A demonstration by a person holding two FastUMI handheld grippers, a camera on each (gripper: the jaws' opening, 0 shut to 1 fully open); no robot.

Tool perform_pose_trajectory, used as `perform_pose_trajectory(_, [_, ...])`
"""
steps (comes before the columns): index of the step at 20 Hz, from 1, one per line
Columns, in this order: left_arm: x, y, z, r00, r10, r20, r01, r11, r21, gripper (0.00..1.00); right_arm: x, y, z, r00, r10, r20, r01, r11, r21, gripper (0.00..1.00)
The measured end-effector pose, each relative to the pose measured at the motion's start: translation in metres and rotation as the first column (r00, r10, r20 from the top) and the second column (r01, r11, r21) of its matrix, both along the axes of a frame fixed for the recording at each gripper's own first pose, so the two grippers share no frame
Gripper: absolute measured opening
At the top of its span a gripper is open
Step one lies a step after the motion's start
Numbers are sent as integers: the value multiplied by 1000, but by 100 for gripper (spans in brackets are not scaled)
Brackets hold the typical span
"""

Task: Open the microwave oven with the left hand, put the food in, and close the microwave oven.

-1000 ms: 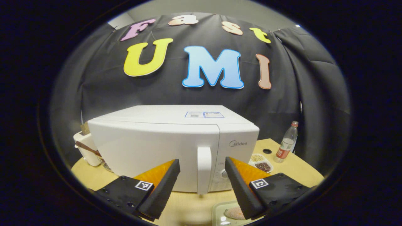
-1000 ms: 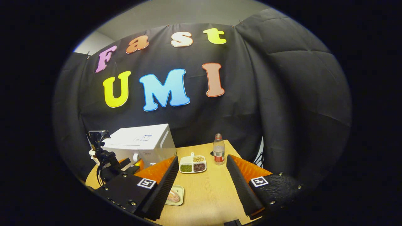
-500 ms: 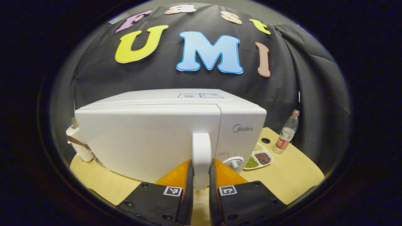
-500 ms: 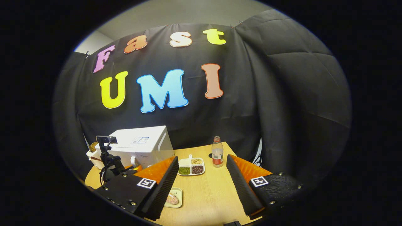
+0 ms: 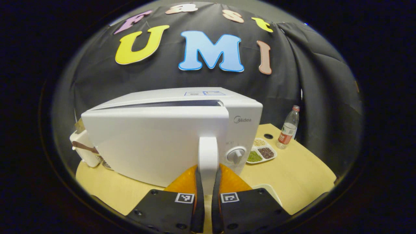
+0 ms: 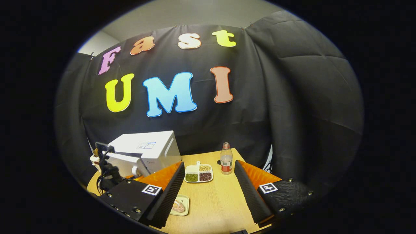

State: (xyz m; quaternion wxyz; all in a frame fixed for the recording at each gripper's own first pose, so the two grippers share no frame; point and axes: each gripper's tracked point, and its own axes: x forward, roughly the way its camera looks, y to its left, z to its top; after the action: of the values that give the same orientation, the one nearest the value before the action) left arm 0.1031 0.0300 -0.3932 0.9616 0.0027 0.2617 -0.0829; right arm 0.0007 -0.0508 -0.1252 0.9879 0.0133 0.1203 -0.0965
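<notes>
A white microwave oven (image 5: 169,136) stands on the wooden table, and its door is ajar, with a dark gap along the top edge. My left gripper (image 5: 207,182) is shut on the door's vertical white handle (image 5: 208,156). In the right gripper view the microwave oven (image 6: 146,152) sits at the left with the door swung partly out. The food lies on a small pale plate (image 6: 179,205) near the front of the table. My right gripper (image 6: 209,191) hovers open above the table, with nothing between its fingers.
A divided tray of beans and grains (image 6: 199,173) and a clear bottle with a red label (image 6: 226,158) stand to the right of the microwave. A white container (image 5: 85,148) sits behind its left side. The round wooden table (image 6: 214,201) has bare room at the front right.
My left gripper went in and shut on the door handle, then pulled the door ajar. My right gripper has hardly moved.
</notes>
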Motion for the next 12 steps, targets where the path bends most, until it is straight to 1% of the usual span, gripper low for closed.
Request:
perform_pose_trajectory(3, [-31, 11, 6, 1000, 0, -13, 0, 1000, -31, 16, 4, 13, -4, 999, 37, -8, -37, 999, 2, 94])
perform_pose_trajectory(6, [-61, 24, 9, 1000, -18, -23, 16, 997, -78, 16, 6, 38, -3, 996, 93, -4, -93, 996, 10, 94])
perform_pose_trajectory(9, [-96, 45, 15, 998, -61, -35, 59, 997, -55, 15, 6, 65, -2, 989, 148, 5, -148, 989, 0, 94])
perform_pose_trajectory(11, [-116, 60, 18, 997, -72, -40, 70, 996, -54, 17, 3, 83, 1, 984, 180, 17, -180, 984, 2, 93])
perform_pose_trajectory(12, [-125, 68, 20, 996, -73, -42, 71, 996, -52, 16, 2, 90, 3, 981, 191, 22, -191, 982, 2, 94])
